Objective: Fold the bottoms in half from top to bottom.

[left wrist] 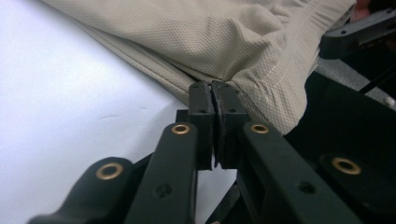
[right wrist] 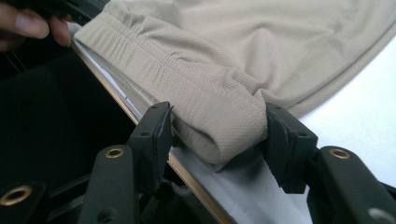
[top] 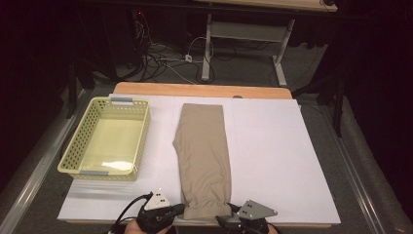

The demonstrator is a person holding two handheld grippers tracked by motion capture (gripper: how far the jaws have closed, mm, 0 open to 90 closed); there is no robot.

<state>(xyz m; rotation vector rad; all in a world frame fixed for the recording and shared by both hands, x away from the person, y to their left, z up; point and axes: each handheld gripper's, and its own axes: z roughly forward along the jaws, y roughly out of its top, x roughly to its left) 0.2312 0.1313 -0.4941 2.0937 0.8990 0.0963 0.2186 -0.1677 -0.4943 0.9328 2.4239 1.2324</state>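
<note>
A pair of beige shorts [top: 204, 151] lies folded lengthwise on the white sheet, its near end at the table's front edge. My left gripper [top: 182, 209] is at the near left corner of that end. In the left gripper view its jaws [left wrist: 213, 88] are pressed together, with the puckered cloth [left wrist: 210, 37] pinched at their tips. My right gripper [top: 229, 209] is at the near right corner. There its jaws [right wrist: 217, 121] clamp a bunched fold of the hem [right wrist: 219, 116], one pad on each side.
A pale yellow plastic basket [top: 73, 141] stands at the left of the white sheet [top: 272, 156]. Floor, cables and a desk frame lie beyond the far wooden edge. A hand [right wrist: 28, 23] grips the other gripper at the far corner.
</note>
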